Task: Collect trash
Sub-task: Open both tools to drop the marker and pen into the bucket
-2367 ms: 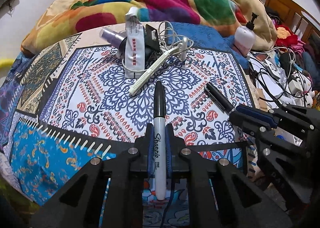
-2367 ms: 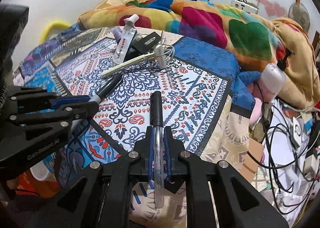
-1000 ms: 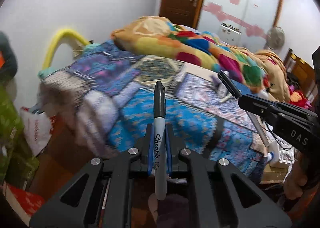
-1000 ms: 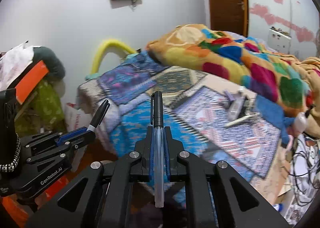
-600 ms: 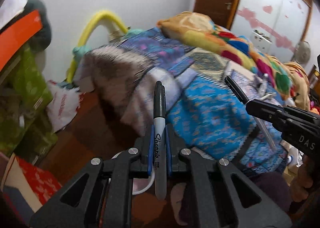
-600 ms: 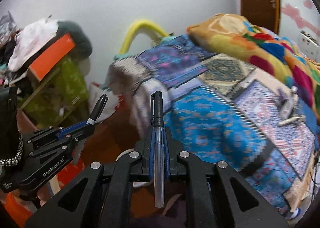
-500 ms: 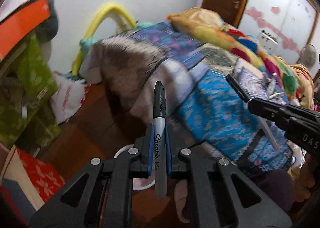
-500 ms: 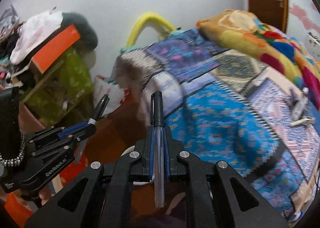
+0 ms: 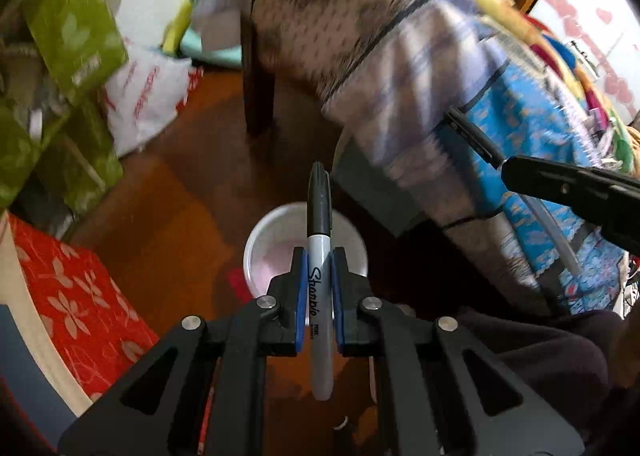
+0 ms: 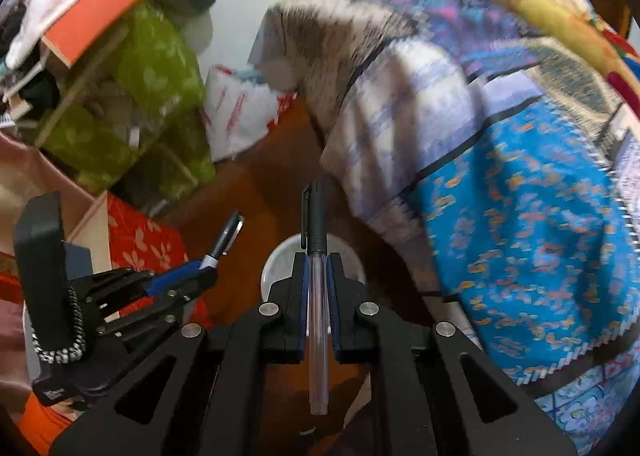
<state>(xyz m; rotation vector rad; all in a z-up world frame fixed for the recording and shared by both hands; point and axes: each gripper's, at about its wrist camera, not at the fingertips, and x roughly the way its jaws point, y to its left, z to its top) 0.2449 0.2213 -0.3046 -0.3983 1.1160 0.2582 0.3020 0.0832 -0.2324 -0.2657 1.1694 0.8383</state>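
Right tongs (image 10: 319, 288) clamped on clear pen (image 10: 317, 296) above white bowl (image 10: 280, 264).

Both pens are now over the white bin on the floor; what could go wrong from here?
1. The white bin has a small mouth; the Sharpie marker in the left hand-held gripper may land on the floor.
2. The clear pen in the right hand-held gripper sits close by, so both could collide.
3. The bedspread overhangs nearby and could snag.

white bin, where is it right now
In the left wrist view the white bin stands on the brown floor by the bed's corner, right behind the Sharpie marker clamped in the left gripper.
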